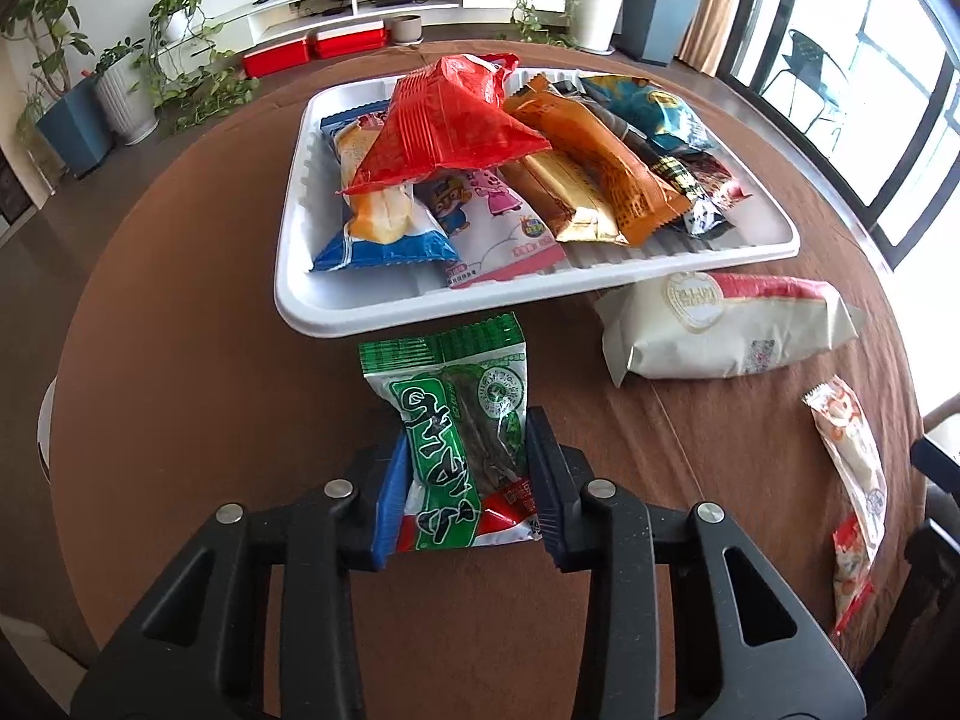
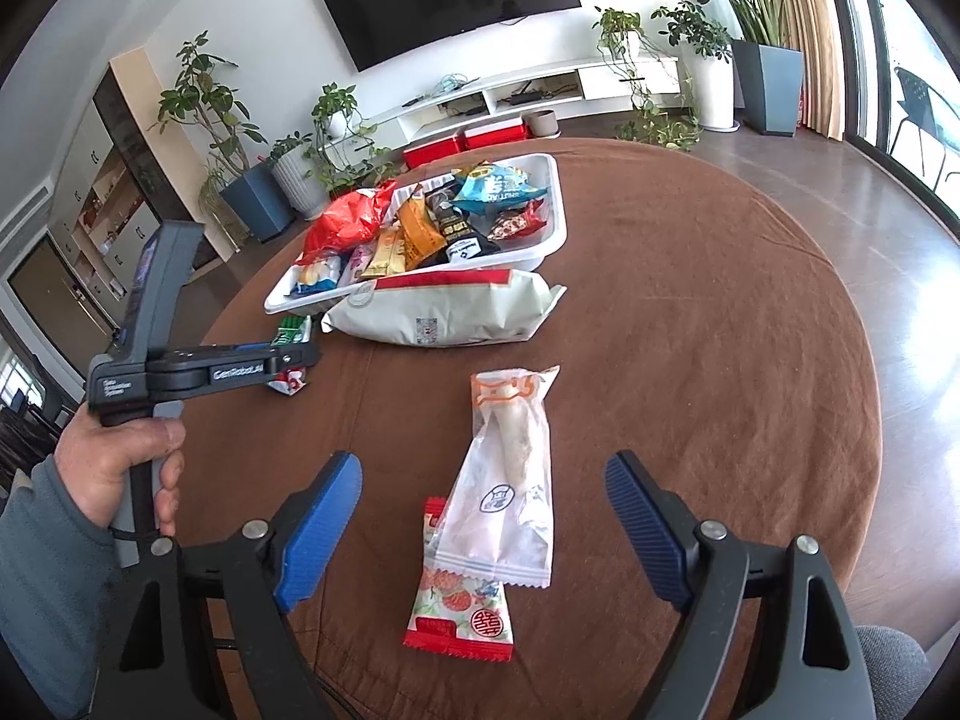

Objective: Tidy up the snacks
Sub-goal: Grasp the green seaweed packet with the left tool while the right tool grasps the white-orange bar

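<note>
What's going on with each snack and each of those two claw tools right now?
Left gripper: shut on green snack packet.
Green snack packet: gripped near the tray.
Right gripper: open, holding nothing.
White plastic tray: heaped with snack packets.
Large white pillow bag: on table beside tray.
Clear long packet: on table, overlapping red-patterned packet.

Free room and obstacles. Ahead of the left gripper (image 1: pixel 468 480), clamped on the green packet (image 1: pixel 456 432), the white tray (image 1: pixel 420 309) rim blocks the straight path; a strip of bare brown table (image 1: pixel 180 360) lies to its left. Ahead-right, the large white bag (image 1: pixel 726 330) lies against the tray's near rim. The right gripper (image 2: pixel 483 534), jaws spread wide, has two overlapping small packets between them: the clear packet (image 2: pixel 510 468) and the red-patterned packet (image 2: pixel 462 606). Open table lies to its right.
</note>
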Demonstrator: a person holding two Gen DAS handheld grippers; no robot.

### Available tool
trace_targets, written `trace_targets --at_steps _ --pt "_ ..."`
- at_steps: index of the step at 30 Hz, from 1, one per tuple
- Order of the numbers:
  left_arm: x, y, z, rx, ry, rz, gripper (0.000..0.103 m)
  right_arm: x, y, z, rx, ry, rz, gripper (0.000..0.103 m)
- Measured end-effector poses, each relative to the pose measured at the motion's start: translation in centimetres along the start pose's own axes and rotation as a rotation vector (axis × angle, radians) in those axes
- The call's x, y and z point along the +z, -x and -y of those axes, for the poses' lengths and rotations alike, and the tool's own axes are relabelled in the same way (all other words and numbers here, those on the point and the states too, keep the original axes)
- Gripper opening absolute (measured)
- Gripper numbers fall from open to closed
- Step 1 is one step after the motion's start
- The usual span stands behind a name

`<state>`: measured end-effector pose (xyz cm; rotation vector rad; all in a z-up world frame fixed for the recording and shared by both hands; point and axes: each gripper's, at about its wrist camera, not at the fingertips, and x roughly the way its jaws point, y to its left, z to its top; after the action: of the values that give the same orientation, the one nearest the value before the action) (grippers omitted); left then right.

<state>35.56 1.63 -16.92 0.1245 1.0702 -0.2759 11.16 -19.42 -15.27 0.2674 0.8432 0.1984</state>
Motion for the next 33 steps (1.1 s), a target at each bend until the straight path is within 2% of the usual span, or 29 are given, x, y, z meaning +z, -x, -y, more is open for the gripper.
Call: trace_targets --at_steps 7,10,15,22,28,33 --pt "-1.9 1.2 -0.8 -0.044 -0.001 0.01 0.031 0.3 -1.3 -0.3 -0.032 0.04 -0.057 0.08" --pt "-3.5 1.8 -0.7 -0.077 0.009 0.017 0.031 0.4 -2.0 -0.2 -0.029 0.039 -0.091 0.071" --pt "-5.9 2.9 -0.5 -0.141 0.024 0.023 0.031 0.7 -3.1 -0.4 -0.037 0.056 -0.124 0.065" --pt "-8.3 3.9 0.3 -0.184 0.024 0.032 0.03 1.0 -4.8 -0.8 -0.071 0.091 -0.176 0.055" --pt "-8.7 4.2 0.4 -0.203 0.029 0.04 0.03 1.3 -5.2 -0.9 -0.117 0.144 -0.183 0.042" --pt "-8.8 4.3 0.4 -0.204 0.027 0.041 0.03 1.8 -6.0 -2.2 -0.173 0.216 -0.221 0.041"
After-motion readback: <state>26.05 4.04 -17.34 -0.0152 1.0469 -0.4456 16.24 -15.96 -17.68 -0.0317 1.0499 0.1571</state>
